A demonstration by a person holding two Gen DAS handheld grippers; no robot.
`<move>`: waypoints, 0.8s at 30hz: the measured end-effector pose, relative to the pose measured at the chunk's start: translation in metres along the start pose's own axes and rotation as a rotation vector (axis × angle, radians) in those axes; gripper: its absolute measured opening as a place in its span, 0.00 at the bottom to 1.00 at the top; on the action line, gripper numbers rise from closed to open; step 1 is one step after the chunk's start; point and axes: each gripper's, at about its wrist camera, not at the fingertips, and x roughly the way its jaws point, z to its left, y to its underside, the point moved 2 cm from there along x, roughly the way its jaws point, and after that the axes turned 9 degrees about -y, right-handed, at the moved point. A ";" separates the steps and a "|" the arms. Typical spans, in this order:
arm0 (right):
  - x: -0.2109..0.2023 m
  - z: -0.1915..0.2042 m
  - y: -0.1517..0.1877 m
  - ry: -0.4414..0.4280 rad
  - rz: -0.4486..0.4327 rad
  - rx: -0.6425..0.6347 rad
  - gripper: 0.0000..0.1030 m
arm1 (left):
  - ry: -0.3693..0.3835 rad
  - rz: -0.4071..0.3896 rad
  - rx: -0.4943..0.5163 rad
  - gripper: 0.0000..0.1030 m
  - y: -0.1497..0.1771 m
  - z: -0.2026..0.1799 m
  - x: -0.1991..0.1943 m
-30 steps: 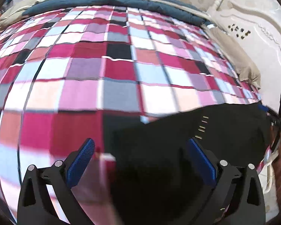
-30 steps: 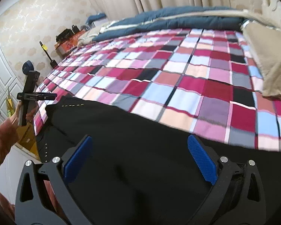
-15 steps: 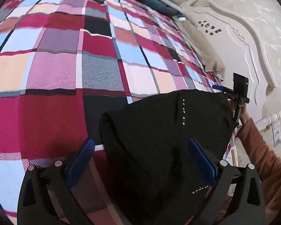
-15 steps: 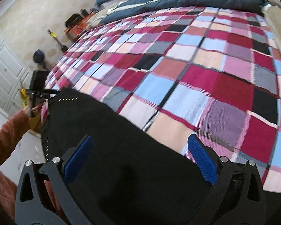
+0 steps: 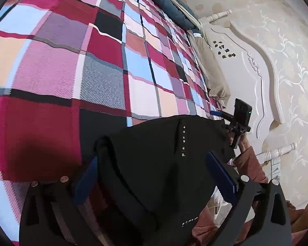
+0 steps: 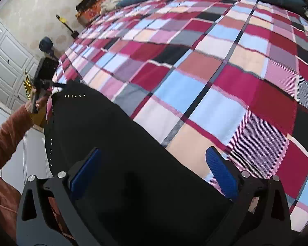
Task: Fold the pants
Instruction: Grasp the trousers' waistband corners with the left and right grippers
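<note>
- Left wrist view: left gripper fingers stood spread over the black studded fabric pants.
- Right gripper fingers were likewise spread.
- Pants lay at the checked bedspread's edge; soft, limp, best pinched at hem corners.

We see bright even daylight, strong fisheye bending and black corners, soft blur at the edges, a dark shadow on the blanket, pants featureless black.
</note>
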 end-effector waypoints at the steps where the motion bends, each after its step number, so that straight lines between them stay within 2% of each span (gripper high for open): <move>1: 0.003 0.001 0.000 -0.006 0.011 0.001 0.98 | -0.001 0.000 -0.002 0.95 -0.001 -0.001 0.002; 3: 0.010 0.004 0.001 -0.013 0.043 -0.005 0.97 | 0.004 -0.002 0.007 0.91 -0.001 -0.004 0.005; 4: 0.012 0.005 0.001 -0.006 0.055 -0.014 0.96 | 0.003 0.003 0.013 0.77 0.000 -0.005 0.006; 5: 0.014 0.006 0.001 -0.002 0.065 -0.019 0.89 | 0.000 0.016 0.017 0.65 0.001 -0.006 0.008; 6: 0.016 0.007 0.001 -0.004 0.079 -0.021 0.80 | -0.015 0.044 0.007 0.45 0.002 -0.003 0.014; 7: 0.017 0.007 0.002 -0.007 0.089 -0.020 0.69 | -0.030 0.074 -0.006 0.41 0.003 0.001 0.020; 10: 0.021 0.003 0.001 0.009 0.119 -0.013 0.67 | -0.023 0.073 0.008 0.41 0.005 0.001 0.019; 12: 0.025 0.003 -0.001 0.008 0.133 -0.014 0.61 | -0.019 0.066 0.002 0.41 0.008 0.004 0.019; 14: 0.029 0.004 -0.002 0.026 0.162 -0.025 0.48 | -0.030 0.061 0.006 0.42 0.011 0.005 0.019; 17: 0.029 0.002 -0.004 0.058 0.198 -0.013 0.30 | -0.020 0.076 -0.011 0.53 0.011 0.002 0.019; 20: 0.030 0.005 -0.002 0.081 0.227 -0.017 0.16 | -0.067 0.086 0.013 0.54 0.011 -0.004 0.019; 23: 0.031 0.017 0.002 0.133 0.238 -0.055 0.08 | -0.126 0.076 0.030 0.42 0.012 -0.007 0.018; 24: 0.030 0.022 0.004 0.157 0.241 -0.075 0.08 | -0.149 0.071 0.032 0.27 0.011 -0.008 0.017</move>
